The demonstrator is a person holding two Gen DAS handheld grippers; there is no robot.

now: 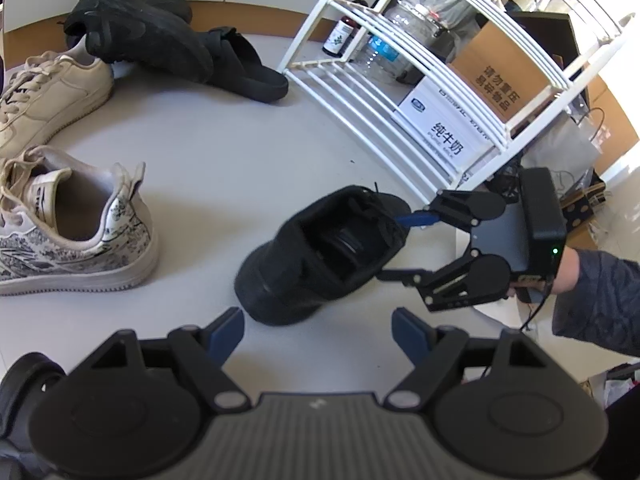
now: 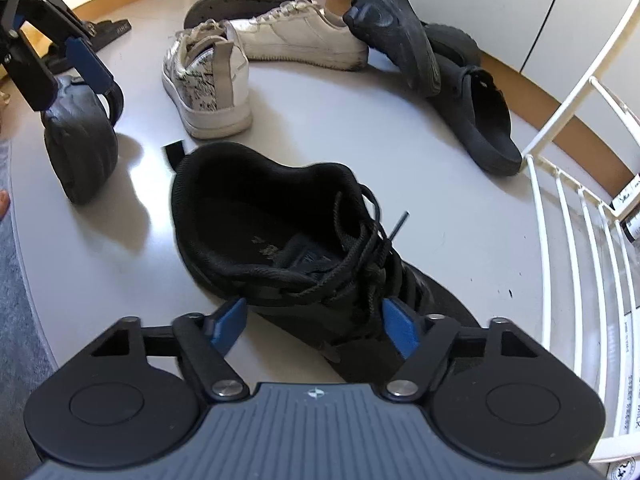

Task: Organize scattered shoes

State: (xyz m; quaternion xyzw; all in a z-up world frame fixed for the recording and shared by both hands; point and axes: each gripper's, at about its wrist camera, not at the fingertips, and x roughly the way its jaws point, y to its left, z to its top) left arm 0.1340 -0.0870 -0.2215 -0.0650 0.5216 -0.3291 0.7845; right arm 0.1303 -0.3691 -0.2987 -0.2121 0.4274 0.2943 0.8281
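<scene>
A black lace-up sneaker [image 1: 320, 256] [image 2: 280, 240] lies on the pale floor, heel toward my left gripper. My right gripper [image 1: 390, 248] [image 2: 314, 320] comes in from the right and is shut on the sneaker's laced middle, one blue pad against each side. My left gripper [image 1: 318, 326] stands open just short of the heel, with only floor between its pads. A patterned white sneaker [image 1: 72, 232] [image 2: 204, 76] and a cream sneaker [image 1: 48, 96] [image 2: 304, 36] lie to the left. Beyond them, another black sneaker [image 1: 136, 28] [image 2: 396, 28] leans on a black clog [image 1: 244, 68] [image 2: 488, 124].
A white wire shoe rack [image 1: 400, 92] [image 2: 568, 220] stands at the right, with a cardboard box [image 1: 504, 76], a milk carton box [image 1: 440, 128] and bottles behind it. A dark grey shoe [image 2: 80, 148] sits under the left gripper's arm. A sleeve [image 1: 600, 292] holds the right gripper.
</scene>
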